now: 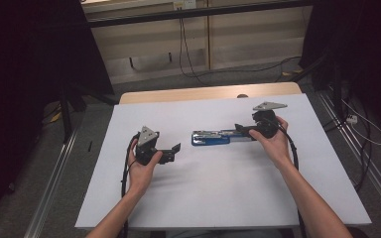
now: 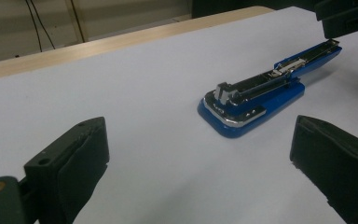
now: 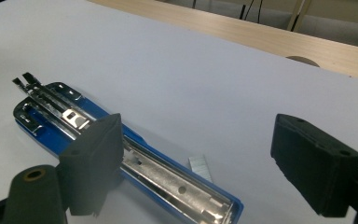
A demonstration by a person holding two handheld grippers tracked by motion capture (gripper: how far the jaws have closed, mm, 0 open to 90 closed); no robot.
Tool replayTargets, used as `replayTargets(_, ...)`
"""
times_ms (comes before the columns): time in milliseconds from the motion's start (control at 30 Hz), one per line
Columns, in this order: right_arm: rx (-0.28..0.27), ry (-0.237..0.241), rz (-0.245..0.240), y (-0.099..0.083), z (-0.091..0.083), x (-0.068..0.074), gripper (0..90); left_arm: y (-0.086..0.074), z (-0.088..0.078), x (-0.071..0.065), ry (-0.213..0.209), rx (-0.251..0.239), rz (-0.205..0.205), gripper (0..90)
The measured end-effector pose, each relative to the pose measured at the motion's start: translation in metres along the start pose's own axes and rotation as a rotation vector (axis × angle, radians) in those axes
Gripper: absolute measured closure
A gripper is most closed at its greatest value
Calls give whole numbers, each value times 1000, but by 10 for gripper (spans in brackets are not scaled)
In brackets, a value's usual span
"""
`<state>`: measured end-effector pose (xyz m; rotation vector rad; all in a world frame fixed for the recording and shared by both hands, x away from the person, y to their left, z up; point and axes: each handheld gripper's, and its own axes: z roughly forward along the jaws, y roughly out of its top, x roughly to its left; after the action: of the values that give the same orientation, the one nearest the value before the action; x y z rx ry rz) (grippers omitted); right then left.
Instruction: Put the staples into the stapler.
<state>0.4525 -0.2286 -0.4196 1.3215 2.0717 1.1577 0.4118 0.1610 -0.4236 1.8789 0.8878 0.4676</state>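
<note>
Blue stapler lay opened flat mid-table; staple strip beside it, probably not yet loaded. Left gripper near-left, jaws open and empty. Right gripper over the stapler's right end, jaws wide, gripping nothing.

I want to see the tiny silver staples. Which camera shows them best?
The right gripper view: the strip of staples lies close and sharp on the white sheet beside the open blue stapler. From the high view and the left gripper view I cannot make the strip out.
</note>
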Motion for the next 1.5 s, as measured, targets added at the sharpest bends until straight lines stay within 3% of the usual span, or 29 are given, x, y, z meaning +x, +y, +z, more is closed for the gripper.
replayTargets(133,20,-10,-16,5,3,-2,182,-5,-8,-6,-7,-2,19,50)
replayTargets(367,66,11,4,11,10,-5,209,-14,-29,-12,-13,3,44,52)
replayTargets(667,111,36,22,17,16,-13,240,-24,-57,-19,1,-29,32,52)
replayTargets(733,121,31,10,19,17,-13,255,-27,-64,-21,1,-49,31,53)
replayTargets(867,183,17,-1,20,22,-16,246,-35,-79,-23,3,-49,33,53)
replayTargets(967,200,8,-18,22,25,-19,230,-39,-86,-23,4,-50,32,54)
replayTargets(1033,202,25,-32,23,27,-21,172,-38,-88,-22,13,-61,36,56)
replayTargets(1133,233,22,-46,24,31,-22,200,-37,-84,-20,20,-60,42,59)
replayTargets(1200,259,30,-38,26,33,-23,248,-36,-81,-20,18,-54,35,60)
replayTargets(1333,279,41,-68,30,37,-23,336,-36,-81,-22,8,-51,39,60)
replayTargets(1500,361,66,-76,30,44,-26,394,-37,-80,-22,6,-48,41,60)
